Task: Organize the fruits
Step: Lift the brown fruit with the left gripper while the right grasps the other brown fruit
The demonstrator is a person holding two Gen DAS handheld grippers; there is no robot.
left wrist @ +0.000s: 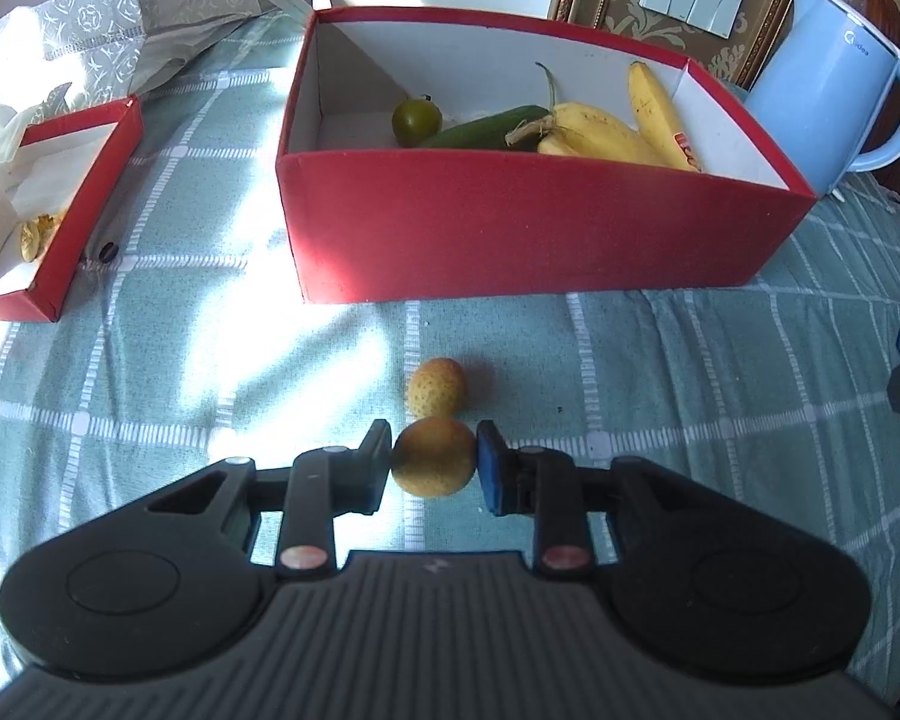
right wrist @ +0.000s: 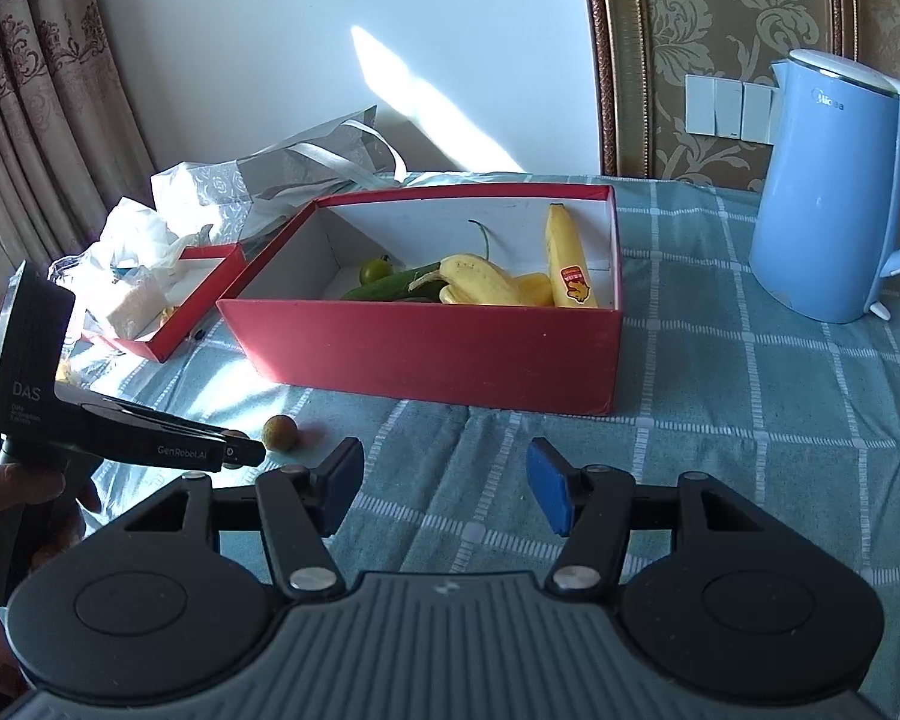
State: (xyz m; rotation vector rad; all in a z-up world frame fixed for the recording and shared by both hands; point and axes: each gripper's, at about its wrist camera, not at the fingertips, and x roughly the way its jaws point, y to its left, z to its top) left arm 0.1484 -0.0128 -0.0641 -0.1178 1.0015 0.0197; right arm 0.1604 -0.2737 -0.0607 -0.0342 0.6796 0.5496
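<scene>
Left gripper (left wrist: pixel 433 463) low over the surface (left wrist: pixel 660 360), its fingers (left wrist: pixel 371 465) closed narrow on a small yellow fruit (left wrist: pixel 433 457), one pad touching each flank. Grip sat across the fruit's widest part, probably so the round skin would not squirt out. Whether the fruit was lifted or resting on the cloth could not be told.

A second fruit (left wrist: pixel 436 385) lay just beyond the held one, toward the box (left wrist: pixel 510 228), touching it or nearly so. Judged: near fruit taken first because it blocked the approach to the far one.

Box stood open near the back edge of the surface, holding bananas (left wrist: pixel 606 129), a cucumber (left wrist: pixel 486 127) and a green round fruit (left wrist: pixel 416 120). It looked like the collecting place, so the held fruit probably belonged there. Lid (left wrist: pixel 90 192) lay toward the left edge, a kettle (left wrist: pixel 828 96) toward the back right.

Right gripper (right wrist: pixel 444 483) hung above bare cloth, fingers wide apart, holding nothing; apparently kept clear of the left's work.
</scene>
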